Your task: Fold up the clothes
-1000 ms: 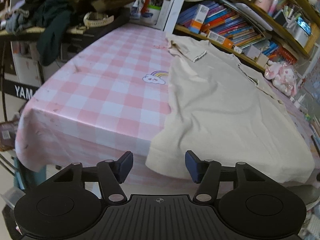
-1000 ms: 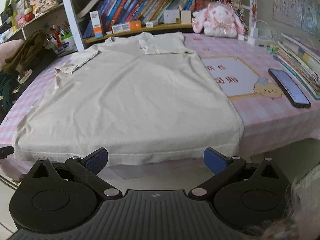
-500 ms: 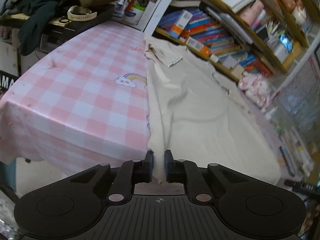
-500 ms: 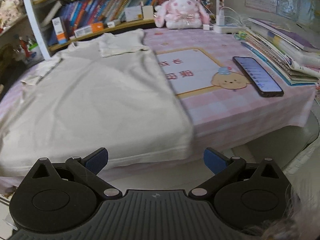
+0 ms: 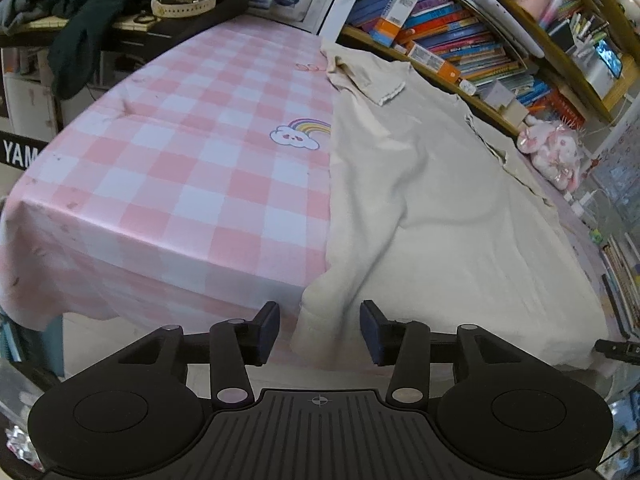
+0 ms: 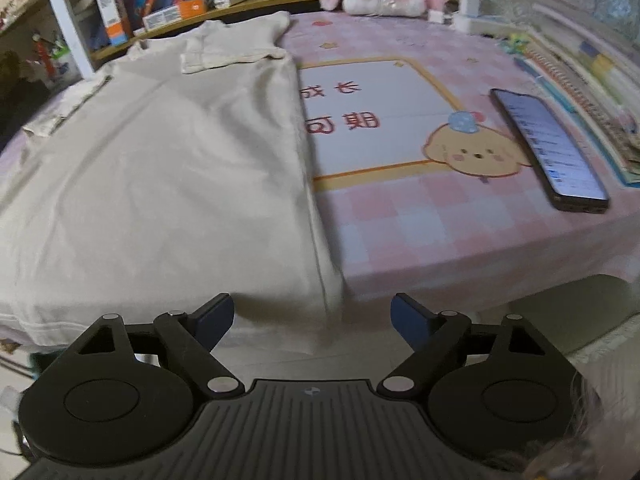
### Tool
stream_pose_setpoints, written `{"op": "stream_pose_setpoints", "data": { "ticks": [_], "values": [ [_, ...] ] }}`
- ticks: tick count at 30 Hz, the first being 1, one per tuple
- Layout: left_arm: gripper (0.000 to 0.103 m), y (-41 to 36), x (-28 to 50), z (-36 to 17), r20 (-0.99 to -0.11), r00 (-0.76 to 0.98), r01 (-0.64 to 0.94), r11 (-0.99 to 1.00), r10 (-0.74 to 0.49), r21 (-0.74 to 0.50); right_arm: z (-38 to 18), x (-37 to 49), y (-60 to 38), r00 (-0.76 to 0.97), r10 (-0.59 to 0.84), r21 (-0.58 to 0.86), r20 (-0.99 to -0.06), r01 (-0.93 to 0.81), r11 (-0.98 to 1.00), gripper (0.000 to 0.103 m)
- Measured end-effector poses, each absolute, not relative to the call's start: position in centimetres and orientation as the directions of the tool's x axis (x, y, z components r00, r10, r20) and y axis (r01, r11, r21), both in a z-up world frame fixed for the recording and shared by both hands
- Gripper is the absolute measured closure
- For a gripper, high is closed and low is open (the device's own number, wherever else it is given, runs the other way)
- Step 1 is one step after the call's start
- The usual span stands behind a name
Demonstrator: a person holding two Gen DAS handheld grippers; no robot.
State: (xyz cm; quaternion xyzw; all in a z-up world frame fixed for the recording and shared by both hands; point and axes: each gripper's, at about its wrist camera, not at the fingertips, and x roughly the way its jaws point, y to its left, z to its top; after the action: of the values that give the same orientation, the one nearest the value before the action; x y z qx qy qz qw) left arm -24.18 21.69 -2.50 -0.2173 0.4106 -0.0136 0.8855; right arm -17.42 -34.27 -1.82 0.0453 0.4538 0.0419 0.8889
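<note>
- Beige shirt (image 5: 440,208) lies flat on pink checked tablecloth (image 5: 192,184), collar toward bookshelf (image 5: 472,60), hem hanging over near table edge.
- Left gripper (image 5: 319,328): released; jaws have just been opening, bottom-left hem corner sits between the pads but neither pad presses it.
- Right gripper (image 6: 312,318): spread wide, jaws have just been closing a bit; bottom-right hem corner hangs between them, nothing grasped yet.
- Step in hand, prob: pinch both hem corners to start the fold. To do it well: get both layers of fabric deep btwn pads, not just the edge stitch; clamp L + R at matching spots so hem stays straight; lift evenly, carry toward collar w/o dragging cloth off the table.
- Watch phone (image 6: 548,148) lying right of shirt, well apart; keep fabric swing away from it.
- Readable writing: "YAM" in white on black panel (image 5: 18,152) at far left, rest cut off. Framed print (image 6: 372,120) on tablecloth carries Chinese characters, upside-down from this side; can't read reliably. Book spines too small.
</note>
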Motion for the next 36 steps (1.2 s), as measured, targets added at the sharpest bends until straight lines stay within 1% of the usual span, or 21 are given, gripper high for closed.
{"op": "stream_pose_setpoints", "data": {
  "ticks": [4, 6, 7, 8, 9, 10, 11, 12, 14, 19, 21, 22, 23, 24, 25, 28, 30, 31, 32, 33, 36],
  "values": [
    [0.059, 22.0, -24.1, -2.8, -0.719, 0.660, -0.171, 0.888, -0.219, -0.428, -2.1, -16.2, -34.6, 0.532, 0.203, 0.184, -0.822, -0.088, 0.979, 0.017],
    [0.064, 21.9, -24.2, -2.8, -0.715, 0.662, -0.183, 0.876, -0.226, -0.446, -2.4, -15.7, -34.9, 0.502, 0.248, 0.224, -0.829, -0.109, 0.968, 0.020],
    [0.077, 21.9, -24.2, -2.7, -0.711, 0.665, -0.188, 0.869, -0.230, -0.457, -2.5, -15.4, -35.0, 0.487, 0.273, 0.249, -0.830, -0.115, 0.962, 0.022],
    [0.094, 21.8, -24.4, -2.5, -0.703, 0.671, -0.193, 0.860, -0.237, -0.473, -2.6, -15.2, -35.2, 0.472, 0.297, 0.274, -0.830, -0.120, 0.954, 0.029],
    [0.094, 21.6, -24.6, -2.3, -0.694, 0.677, -0.197, 0.849, -0.243, -0.489, -2.6, -15.1, -35.2, 0.462, 0.317, 0.297, -0.828, -0.119, 0.947, 0.045],
    [0.095, 21.5, -24.8, -2.1, -0.687, 0.683, -0.198, 0.842, -0.248, -0.501, -2.4, -15.2, -35.3, 0.455, 0.332, 0.315, -0.826, -0.116, 0.942, 0.055],
    [0.096, 21.2, -25.0, -1.8, -0.683, 0.685, -0.190, 0.844, -0.252, -0.501, -2.2, -15.4, -35.4, 0.455, 0.338, 0.324, -0.824, -0.112, 0.939, 0.075],
    [0.096, 20.9, -25.2, -1.6, -0.680, 0.688, -0.181, 0.846, -0.256, -0.502, -1.8, -15.6, -35.6, 0.464, 0.339, 0.330, -0.818, -0.105, 0.938, 0.087],
    [0.096, 20.5, -25.4, -1.3, -0.677, 0.684, -0.165, 0.848, -0.270, -0.504, -1.1, -16.1, -36.1, 0.484, 0.341, 0.342, -0.806, -0.089, 0.935, 0.094],
    [0.094, 20.6, -24.6, -2.0, -0.701, 0.652, -0.154, 0.855, -0.289, -0.495, -0.7, -16.6, -37.7, 0.505, 0.334, 0.364, -0.796, -0.040, 0.930, 0.096],
    [0.089, 20.8, -24.1, -2.2, -0.710, 0.642, -0.153, 0.858, -0.290, -0.490, -1.1, -16.3, -37.9, 0.495, 0.336, 0.368, -0.801, -0.036, 0.929, 0.095],
    [0.081, 20.9, -23.9, -2.3, -0.711, 0.640, -0.151, 0.860, -0.291, -0.488, -1.3, -16.1, -37.9, 0.493, 0.335, 0.368, -0.803, -0.032, 0.929, 0.095],
    [0.077, 21.0, -23.6, -2.4, -0.713, 0.638, -0.148, 0.861, -0.292, -0.486, -1.4, -15.9, -37.9, 0.491, 0.335, 0.369, -0.804, -0.030, 0.929, 0.092],
    [0.066, 21.1, -23.5, -2.4, -0.714, 0.636, -0.147, 0.863, -0.292, -0.484, -1.6, -15.7, -37.8, 0.486, 0.332, 0.365, -0.809, -0.030, 0.931, 0.091],
    [0.059, 21.1, -23.3, -2.6, -0.716, 0.636, -0.150, 0.863, -0.290, -0.482, -1.8, -15.5, -37.8, 0.480, 0.330, 0.360, -0.813, -0.030, 0.932, 0.091],
    [0.064, 20.9, -22.9, -2.8, -0.708, 0.641, -0.158, 0.852, -0.296, -0.499, -2.3, -15.2, -37.8, 0.468, 0.331, 0.361, -0.820, -0.026, 0.932, 0.089],
    [0.076, 20.7, -22.8, -3.0, -0.698, 0.647, -0.160, 0.841, -0.306, -0.517, -2.6, -15.2, -37.9, 0.461, 0.339, 0.372, -0.820, -0.021, 0.928, 0.089],
    [0.091, 20.7, -23.0, -3.0, -0.685, 0.653, -0.152, 0.830, -0.323, -0.536, -2.6, -15.4, -38.0, 0.462, 0.341, 0.376, -0.819, -0.017, 0.927, 0.089],
    [0.095, 20.7, -23.1, -2.9, -0.676, 0.657, -0.145, 0.824, -0.334, -0.548, -2.5, -15.5, -38.0, 0.461, 0.343, 0.378, -0.819, -0.018, 0.926, 0.090],
    [0.096, 20.6, -23.3, -2.8, -0.676, 0.660, -0.144, 0.829, -0.327, -0.541, -2.4, -15.6, -38.0, 0.460, 0.344, 0.378, -0.818, -0.019, 0.925, 0.093],
    [0.097, 20.9, -24.0, -2.5, -0.672, 0.668, -0.145, 0.831, -0.319, -0.538, -1.9, -16.2, -38.2, 0.465, 0.330, 0.364, -0.821, -0.018, 0.931, 0.095]
  ]
}}
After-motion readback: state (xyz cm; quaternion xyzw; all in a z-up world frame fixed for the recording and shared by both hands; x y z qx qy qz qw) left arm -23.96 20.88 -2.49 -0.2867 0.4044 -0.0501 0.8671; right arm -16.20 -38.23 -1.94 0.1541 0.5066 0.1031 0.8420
